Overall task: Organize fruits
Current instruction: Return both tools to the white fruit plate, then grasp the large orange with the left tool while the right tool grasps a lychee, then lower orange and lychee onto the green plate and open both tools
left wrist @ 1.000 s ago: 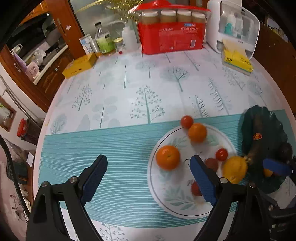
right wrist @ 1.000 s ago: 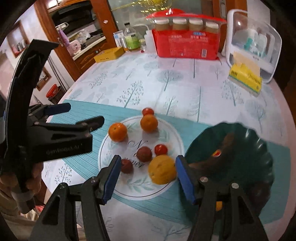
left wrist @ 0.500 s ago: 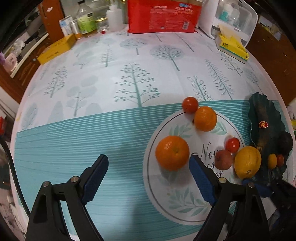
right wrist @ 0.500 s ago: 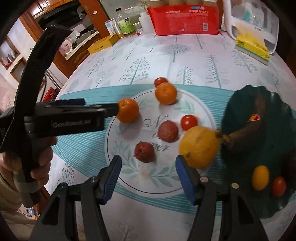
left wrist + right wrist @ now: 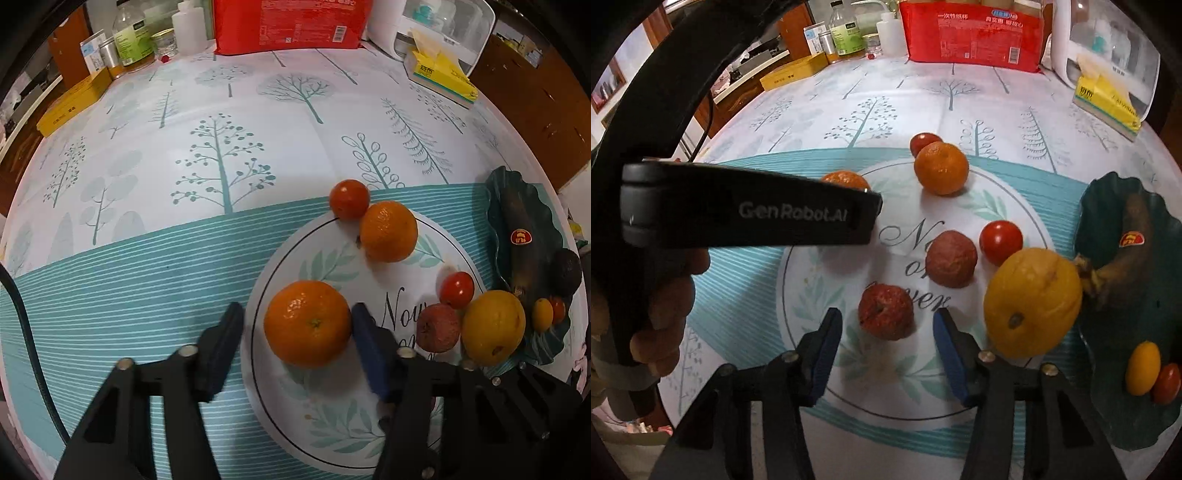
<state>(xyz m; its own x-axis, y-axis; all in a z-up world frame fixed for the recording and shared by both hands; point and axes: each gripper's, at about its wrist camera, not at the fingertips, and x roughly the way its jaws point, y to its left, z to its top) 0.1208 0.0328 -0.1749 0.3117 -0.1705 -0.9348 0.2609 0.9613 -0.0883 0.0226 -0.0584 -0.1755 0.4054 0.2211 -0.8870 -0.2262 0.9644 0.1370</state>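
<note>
Left wrist view, my left gripper (image 5: 297, 330) closing around glossy orange (image 5: 307, 324), right gripper (image 5: 884, 332) closing around one wrinkled red fruit (image 5: 885, 312), two oranges counted.

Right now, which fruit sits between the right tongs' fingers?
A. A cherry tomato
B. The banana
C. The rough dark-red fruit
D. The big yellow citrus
C: in the right wrist view the rough dark-red fruit lies on the table between the right tongs, whose jaws are closing around it but not yet pressing, while the big yellow citrus sits outside them beside the green dish.
</note>
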